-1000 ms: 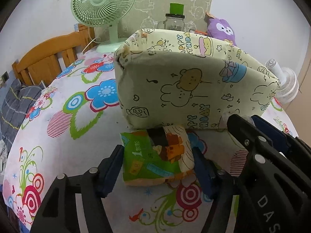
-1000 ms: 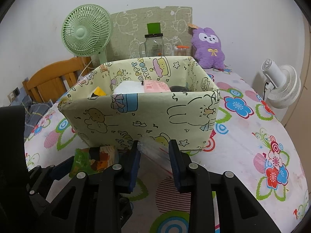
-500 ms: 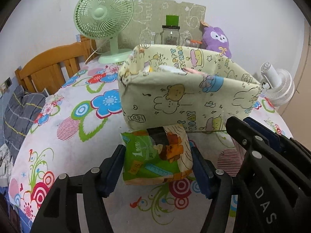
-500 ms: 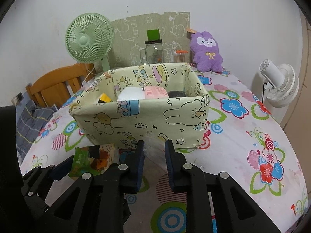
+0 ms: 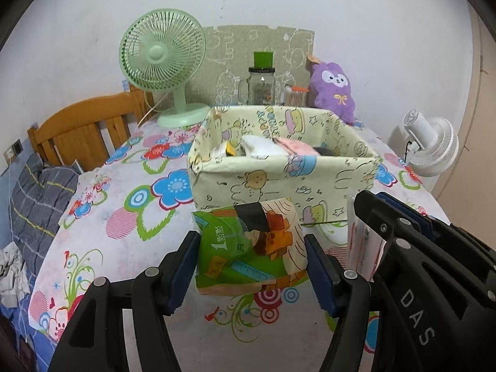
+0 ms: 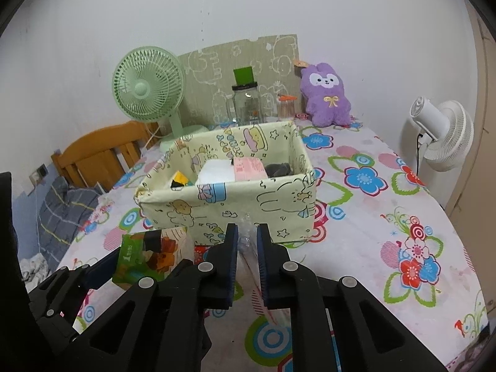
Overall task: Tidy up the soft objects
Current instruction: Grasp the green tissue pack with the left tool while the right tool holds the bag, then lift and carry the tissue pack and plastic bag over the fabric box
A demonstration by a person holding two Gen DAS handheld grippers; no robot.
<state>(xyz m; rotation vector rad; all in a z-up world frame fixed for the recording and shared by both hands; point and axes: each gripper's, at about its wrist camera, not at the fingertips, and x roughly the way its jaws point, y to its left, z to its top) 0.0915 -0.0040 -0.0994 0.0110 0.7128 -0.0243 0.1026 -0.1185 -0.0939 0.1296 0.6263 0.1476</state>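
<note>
1. Nearest to us, our left gripper (image 5: 251,266) clamps a soft packet (image 5: 248,248) between its blue pads. The packet is green on one side, with an orange cartoon figure and a dark band across the top, and it hangs clear above the flowered tablecloth (image 6: 387,217).
2. Just beside it, our right gripper (image 6: 247,241) has been closing and now pinches a thin clear plastic pouch (image 6: 246,238) with its pads nearly together. From the left camera the pouch (image 5: 361,241) looks see-through with a pinkish tint and stands on edge.
3. Beyond both grippers stands a pale yellow cloth box (image 6: 229,207) printed with cartoon bears and rabbits, its top open. Inside lie a white bundle (image 6: 217,172), a pink pack (image 6: 249,169), a dark item at the right end and something yellow at the left end.
4. To the right of the box the cloth lies bare as far as the table's curved edge, where a white fan (image 6: 446,136) stands.
5. Behind the box are a green fan (image 6: 145,93), a glass jar (image 6: 246,104) and a purple plush toy (image 6: 325,96) against the wall.
6. On the left a wooden chair (image 5: 83,127) adjoins the table.
</note>
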